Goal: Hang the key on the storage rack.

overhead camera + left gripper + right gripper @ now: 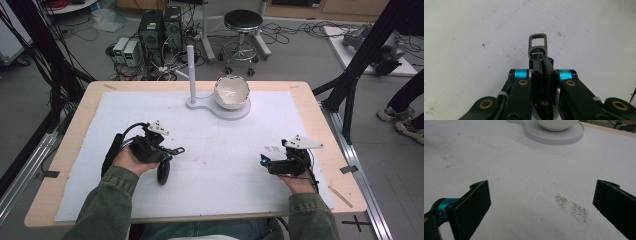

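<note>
My left gripper is shut on a small dark metal key tag. The tag has a rectangular loop at its top and a round dark badge with lettering, and it sticks out past the jaw tips above the white mat. In the high view the left gripper sits at the mat's left-centre, held in a hand. My right gripper rests at the right side of the mat. In its own view the right gripper stands wide open with bare mat between the jaws.
A white bowl sits on a white stand with an upright post at the back centre. The bowl and stand lie ahead of the right gripper. A white mat covers the wooden table.
</note>
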`<state>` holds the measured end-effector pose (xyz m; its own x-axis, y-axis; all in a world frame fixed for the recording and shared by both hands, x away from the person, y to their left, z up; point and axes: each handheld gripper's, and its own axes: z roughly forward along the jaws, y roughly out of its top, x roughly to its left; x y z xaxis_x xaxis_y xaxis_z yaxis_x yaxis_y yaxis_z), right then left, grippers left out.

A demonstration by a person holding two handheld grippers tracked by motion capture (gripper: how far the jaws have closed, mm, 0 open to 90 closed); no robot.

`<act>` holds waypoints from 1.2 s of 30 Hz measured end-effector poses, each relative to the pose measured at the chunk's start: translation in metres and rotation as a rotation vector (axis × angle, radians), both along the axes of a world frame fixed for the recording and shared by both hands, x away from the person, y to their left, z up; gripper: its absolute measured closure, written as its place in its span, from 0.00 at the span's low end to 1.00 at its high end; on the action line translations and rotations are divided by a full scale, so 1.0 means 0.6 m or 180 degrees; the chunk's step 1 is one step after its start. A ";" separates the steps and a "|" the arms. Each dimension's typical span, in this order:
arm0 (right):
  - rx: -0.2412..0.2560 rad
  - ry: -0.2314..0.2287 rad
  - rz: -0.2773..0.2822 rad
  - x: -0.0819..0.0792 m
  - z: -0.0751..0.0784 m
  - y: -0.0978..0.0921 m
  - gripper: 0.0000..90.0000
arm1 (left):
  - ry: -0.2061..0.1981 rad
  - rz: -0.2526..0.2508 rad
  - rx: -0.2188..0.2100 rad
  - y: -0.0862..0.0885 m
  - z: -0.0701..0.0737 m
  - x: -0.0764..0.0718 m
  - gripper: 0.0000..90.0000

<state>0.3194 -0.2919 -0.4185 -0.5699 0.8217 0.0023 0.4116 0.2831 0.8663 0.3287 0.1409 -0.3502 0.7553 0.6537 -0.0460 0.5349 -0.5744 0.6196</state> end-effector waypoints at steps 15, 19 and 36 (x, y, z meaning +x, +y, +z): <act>-0.0005 0.0015 0.0000 0.000 0.000 0.000 0.01 | -0.0260 -0.0050 -0.0054 0.011 0.041 0.036 0.96; -0.0008 0.0011 0.0005 0.000 0.000 0.000 0.01 | -0.0341 -0.0038 -0.0100 0.015 0.055 0.049 0.96; 0.0011 0.0000 0.0012 0.000 0.000 0.000 0.00 | -0.0515 -0.0133 -0.0115 0.006 0.079 0.099 0.95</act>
<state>0.3196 -0.2920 -0.4183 -0.5730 0.8196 0.0051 0.4105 0.2815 0.8673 0.3879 0.1446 -0.3027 0.7813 0.6217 0.0553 0.4027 -0.5698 0.7163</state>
